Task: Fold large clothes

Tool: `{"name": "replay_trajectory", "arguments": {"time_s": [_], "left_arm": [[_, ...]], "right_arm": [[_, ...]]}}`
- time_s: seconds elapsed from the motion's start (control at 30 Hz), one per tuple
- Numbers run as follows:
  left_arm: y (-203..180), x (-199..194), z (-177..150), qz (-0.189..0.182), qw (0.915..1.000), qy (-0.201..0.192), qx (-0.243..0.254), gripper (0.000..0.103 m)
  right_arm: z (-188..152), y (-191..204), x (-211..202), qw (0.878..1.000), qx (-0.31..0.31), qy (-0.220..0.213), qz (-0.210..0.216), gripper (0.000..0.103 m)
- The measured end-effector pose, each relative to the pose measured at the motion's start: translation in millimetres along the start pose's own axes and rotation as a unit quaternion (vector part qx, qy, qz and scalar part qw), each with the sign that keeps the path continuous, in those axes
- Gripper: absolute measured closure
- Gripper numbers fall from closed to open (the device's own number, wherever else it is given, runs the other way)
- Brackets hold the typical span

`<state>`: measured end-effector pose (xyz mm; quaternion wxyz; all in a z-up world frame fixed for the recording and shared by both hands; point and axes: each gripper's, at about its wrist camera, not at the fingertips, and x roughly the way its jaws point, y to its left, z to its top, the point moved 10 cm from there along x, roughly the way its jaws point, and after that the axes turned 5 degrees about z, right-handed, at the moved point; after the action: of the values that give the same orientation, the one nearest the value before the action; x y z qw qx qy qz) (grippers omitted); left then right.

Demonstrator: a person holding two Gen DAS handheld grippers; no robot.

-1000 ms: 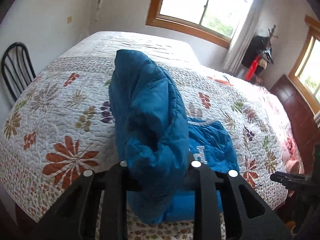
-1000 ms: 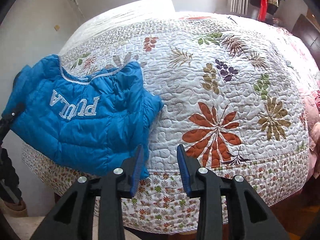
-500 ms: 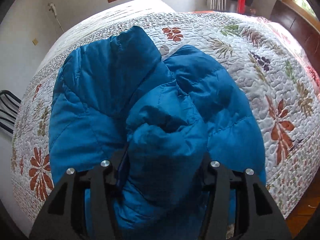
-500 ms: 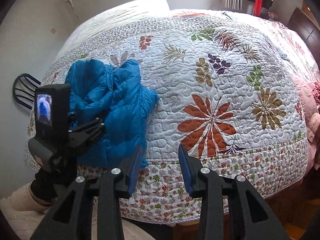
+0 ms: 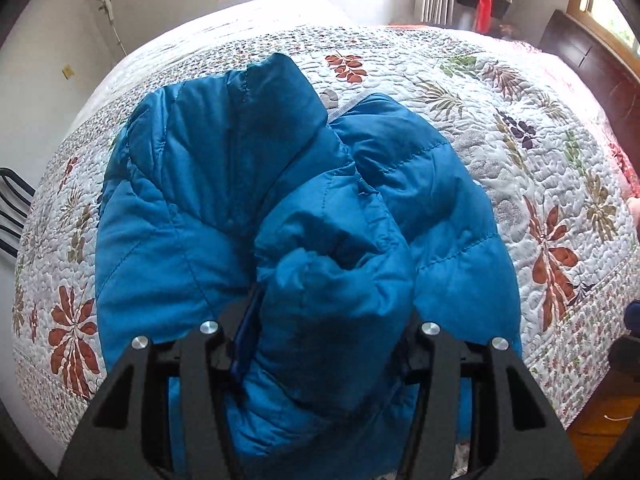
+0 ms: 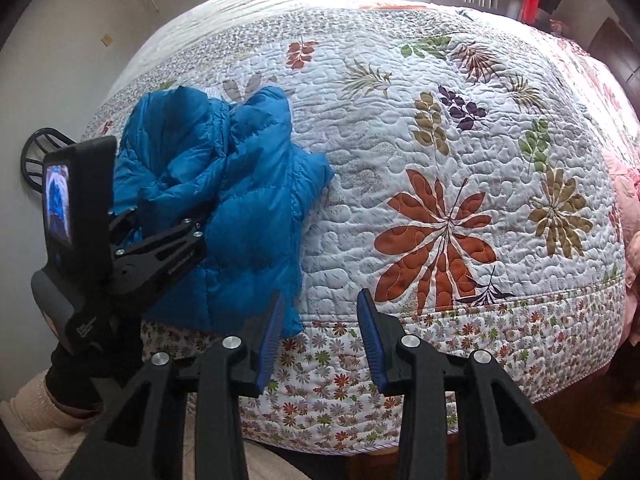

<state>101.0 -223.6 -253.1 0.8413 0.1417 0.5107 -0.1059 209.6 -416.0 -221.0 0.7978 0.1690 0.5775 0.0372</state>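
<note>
Jacket (image 5: 208, 200), blue and quilted, lies bunched on the near left part of the quilt (image 6: 460, 152), its lower edge hanging over the bed's front side. The quilt is white with stitched leaves and flowers, and covers the bed from the near edge to the wall under the window. A dark chair (image 6: 38, 148) stands by the wall, past the bed's left corner. The left gripper (image 5: 326, 344) points steeply down over the jacket; its jaws have just been opening and now stand well apart, with a thick fold of the jacket bulging up between them, though whether the pads press on it cannot be told. From the right wrist view this gripper comes in from the left, angled down onto the bundle, a small lit screen on its back, held by a hand in a dark glove with a pale knitted sleeve (image 6: 36, 420) below. The right gripper (image 6: 318, 344) also tilts steeply down at the quilt's flowered border, just right of the jacket's hanging edge; its blue-padded jaws are parted and nothing is between them
</note>
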Motion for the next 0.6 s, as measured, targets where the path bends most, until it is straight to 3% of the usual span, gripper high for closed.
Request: {"name": "replay_trajectory", "arguments": {"time_s": [0.1, 0.3, 0.6], "left_arm": [[9, -17, -3, -0.022, 0.9995, 0.010, -0.018, 0.049], [24, -48, -14, -0.028, 0.9992, 0.011, -0.026, 0.042], [59, -62, -37, -0.031, 0.9972, 0.027, -0.063, 0.036]], "right_arm": [[7, 4, -1, 1.000, -0.008, -0.004, -0.001, 0.061], [26, 27, -1, 0.999, -0.031, -0.009, 0.021, 0.054], [56, 84, 20, 0.995, -0.078, 0.011, 0.063, 0.027]]}}
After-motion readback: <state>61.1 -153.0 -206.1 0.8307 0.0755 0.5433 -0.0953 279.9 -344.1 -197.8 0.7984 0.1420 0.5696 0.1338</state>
